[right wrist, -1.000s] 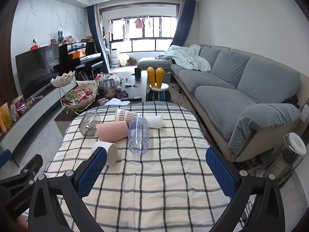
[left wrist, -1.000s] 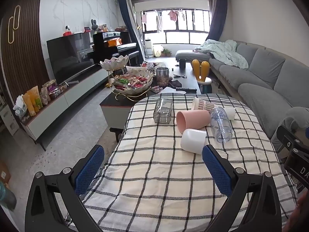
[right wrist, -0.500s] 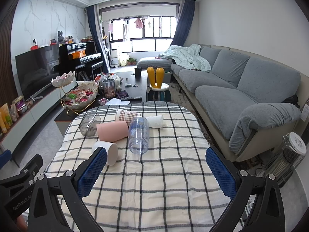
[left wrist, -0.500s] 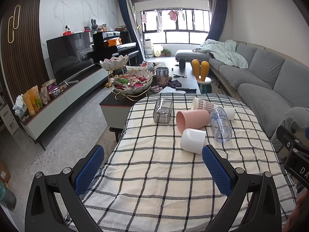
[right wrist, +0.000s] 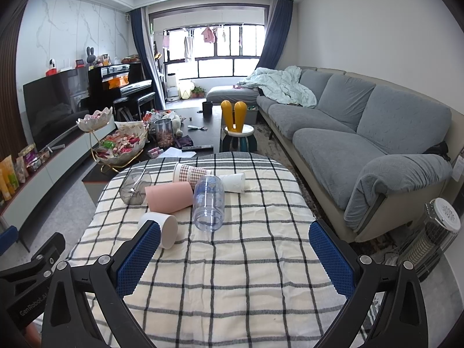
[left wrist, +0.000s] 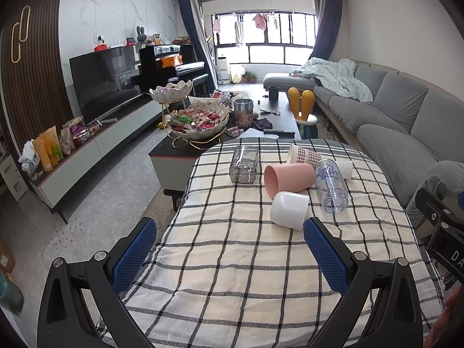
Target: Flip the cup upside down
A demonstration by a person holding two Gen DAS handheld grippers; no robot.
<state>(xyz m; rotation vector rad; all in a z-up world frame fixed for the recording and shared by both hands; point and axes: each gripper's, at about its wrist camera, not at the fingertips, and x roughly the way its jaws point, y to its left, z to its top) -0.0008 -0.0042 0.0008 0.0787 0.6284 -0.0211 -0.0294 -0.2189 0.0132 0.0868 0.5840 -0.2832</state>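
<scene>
Several cups lie on their sides on the checked tablecloth (left wrist: 232, 261): a white cup (left wrist: 290, 210) (right wrist: 162, 229), a pink cup (left wrist: 288, 176) (right wrist: 169, 197), a clear bottle-like cup (left wrist: 332, 187) (right wrist: 208, 200), a checked paper cup (left wrist: 304, 154) (right wrist: 190, 171), a small white cup (left wrist: 345, 169) (right wrist: 233, 182) and a smoky glass (left wrist: 244, 163) (right wrist: 135, 187). My left gripper (left wrist: 229, 249) is open and empty, nearest the white cup. My right gripper (right wrist: 233, 252) is open and empty, short of the cups.
A coffee table (left wrist: 203, 142) with a snack bowl and jar stands beyond the table. A grey sofa (right wrist: 362, 133) runs along the right, a TV unit (left wrist: 95, 142) along the left. A heater (right wrist: 438, 232) stands on the floor at right.
</scene>
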